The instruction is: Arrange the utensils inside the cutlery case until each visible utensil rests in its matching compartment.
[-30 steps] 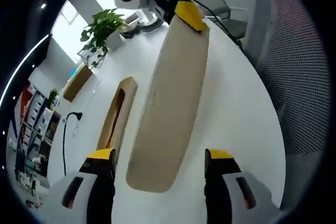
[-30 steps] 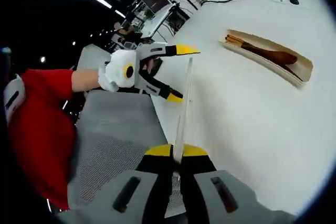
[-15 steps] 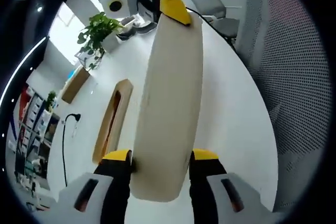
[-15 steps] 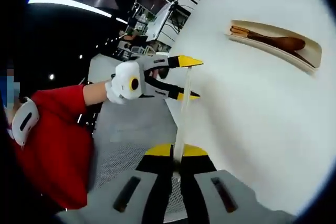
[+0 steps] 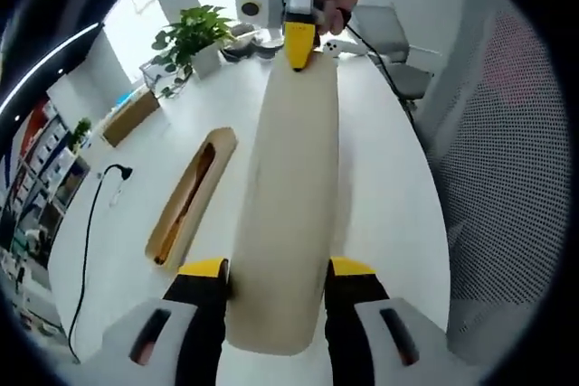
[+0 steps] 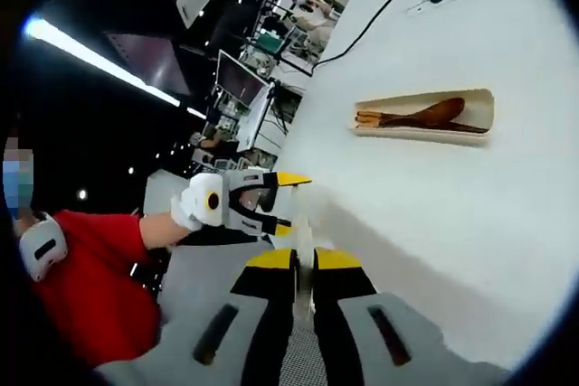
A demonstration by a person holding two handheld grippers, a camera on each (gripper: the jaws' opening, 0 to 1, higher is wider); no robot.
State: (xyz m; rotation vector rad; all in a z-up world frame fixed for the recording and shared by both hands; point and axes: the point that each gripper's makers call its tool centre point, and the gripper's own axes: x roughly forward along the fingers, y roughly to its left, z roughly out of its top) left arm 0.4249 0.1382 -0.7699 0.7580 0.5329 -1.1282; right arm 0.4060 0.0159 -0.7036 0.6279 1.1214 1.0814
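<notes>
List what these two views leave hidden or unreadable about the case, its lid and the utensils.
- Lid, left gripper view: its underside faces away; the near end is hidden between the jaws.
- Case, right gripper view: the wooden spoon overlaps other utensils, so their number and any compartments cannot be made out.
- Case, left gripper view: its wall hides the contents.

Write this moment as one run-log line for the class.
left gripper: shut on lid | right gripper: shut on lid | lid: held at both ends above table | case: open, wooden utensils inside
</notes>
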